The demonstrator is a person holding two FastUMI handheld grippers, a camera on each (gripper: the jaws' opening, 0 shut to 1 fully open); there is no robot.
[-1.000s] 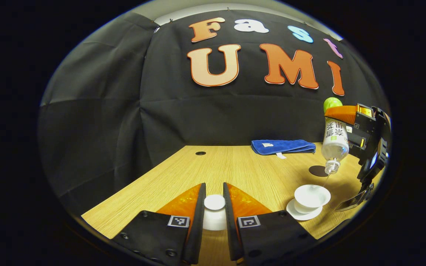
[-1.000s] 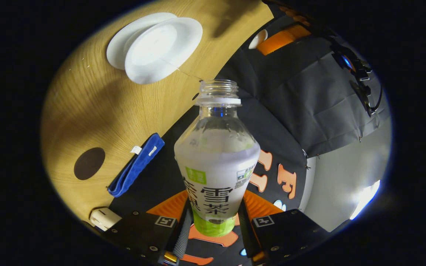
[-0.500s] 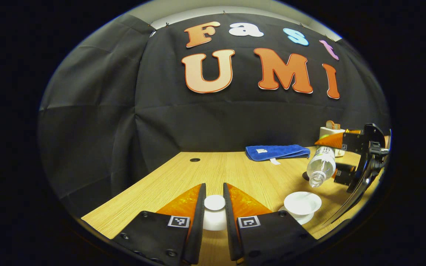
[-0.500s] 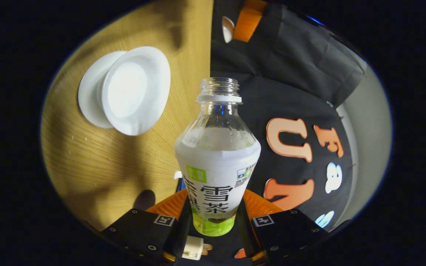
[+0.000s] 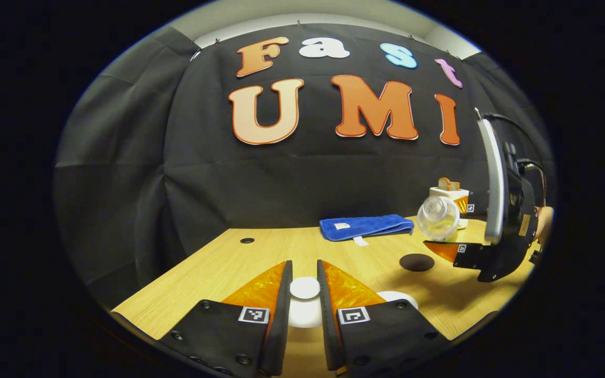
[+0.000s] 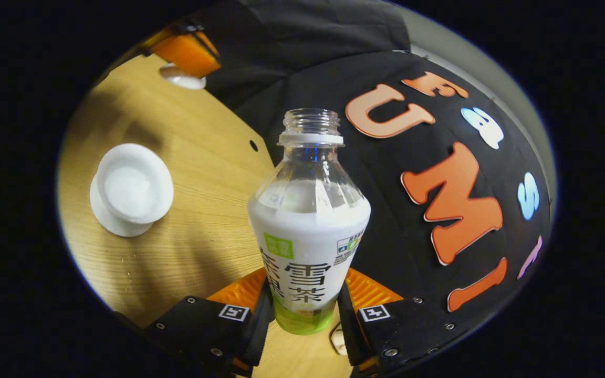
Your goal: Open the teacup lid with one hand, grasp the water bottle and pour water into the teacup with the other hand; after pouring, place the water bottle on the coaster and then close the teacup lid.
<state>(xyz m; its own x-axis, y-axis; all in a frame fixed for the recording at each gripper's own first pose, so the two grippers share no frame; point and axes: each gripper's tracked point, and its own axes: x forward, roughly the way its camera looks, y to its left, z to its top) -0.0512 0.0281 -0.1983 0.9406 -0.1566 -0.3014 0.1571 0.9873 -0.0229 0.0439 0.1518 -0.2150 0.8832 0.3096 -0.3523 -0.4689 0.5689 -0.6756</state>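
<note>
Above the table (image 5: 260, 252), my right gripper (image 6: 305, 310) clamps the uncapped bottle (image 6: 309, 226); my left gripper (image 5: 305, 294) pinches the lid (image 5: 304, 288); the cup (image 6: 133, 188) stands uncovered.

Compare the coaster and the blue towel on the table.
The coaster is a dark, flat round disc; the blue towel is a long folded cloth, thicker, with a small white tag. The coaster lies nearer the left gripper's camera, the towel farther back by the wall. Both rest on the wooden table, bare on top.
</note>
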